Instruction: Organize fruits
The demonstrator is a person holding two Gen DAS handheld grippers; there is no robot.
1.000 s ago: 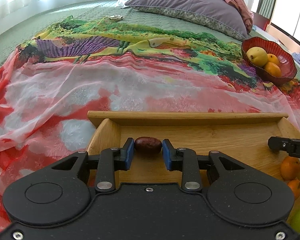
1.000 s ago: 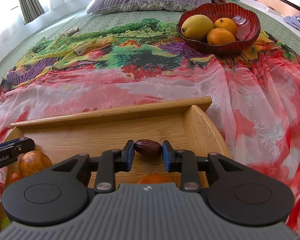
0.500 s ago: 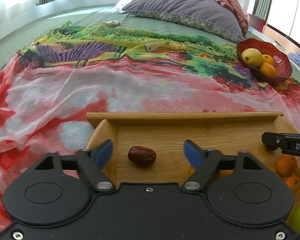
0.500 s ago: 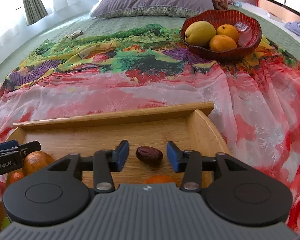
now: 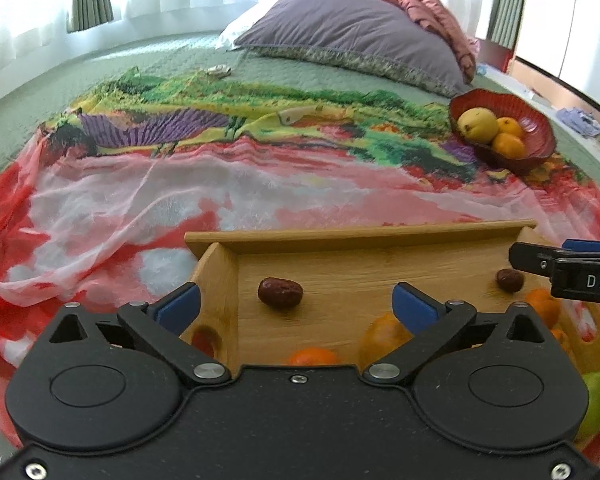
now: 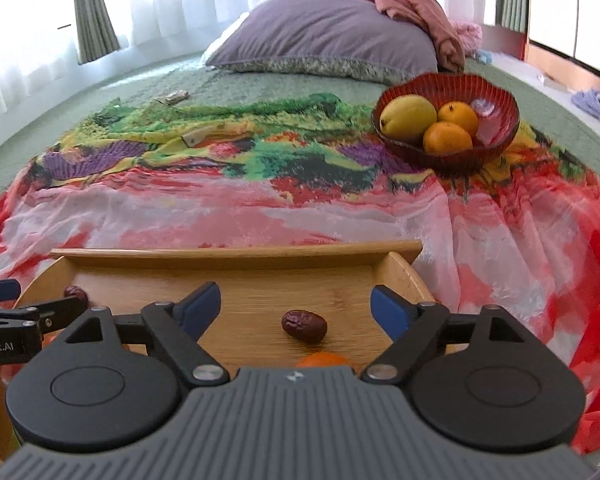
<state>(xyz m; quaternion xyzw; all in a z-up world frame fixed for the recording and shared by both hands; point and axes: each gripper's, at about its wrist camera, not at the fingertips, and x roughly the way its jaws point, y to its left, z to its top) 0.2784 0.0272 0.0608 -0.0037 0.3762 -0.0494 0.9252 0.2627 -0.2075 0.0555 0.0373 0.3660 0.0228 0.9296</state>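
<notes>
A wooden tray (image 5: 360, 233) (image 6: 236, 250) lies on the colourful cloth. In the left wrist view a dark red date (image 5: 280, 292) rests on the tray floor between the wide-apart fingers of my left gripper (image 5: 297, 305), whose jaws are opening and touch nothing. In the right wrist view a second date (image 6: 304, 326) lies loose between the fingers of my right gripper (image 6: 296, 307), also opening. That date (image 5: 509, 280) shows at the right in the left view. Oranges (image 5: 384, 332) (image 6: 324, 360) sit at the tray's near side.
A red glass bowl (image 5: 540, 138) (image 6: 496, 136) holding a yellow fruit and two oranges stands far right on the cloth. A green apple (image 5: 598, 404) lies at the right edge. A purple pillow (image 5: 352, 36) lies at the head of the bed.
Both grippers held a date a second ago. Both have let go and spread their jaws wide, then pulled back and up. The dates now lie on the tray floor.
</notes>
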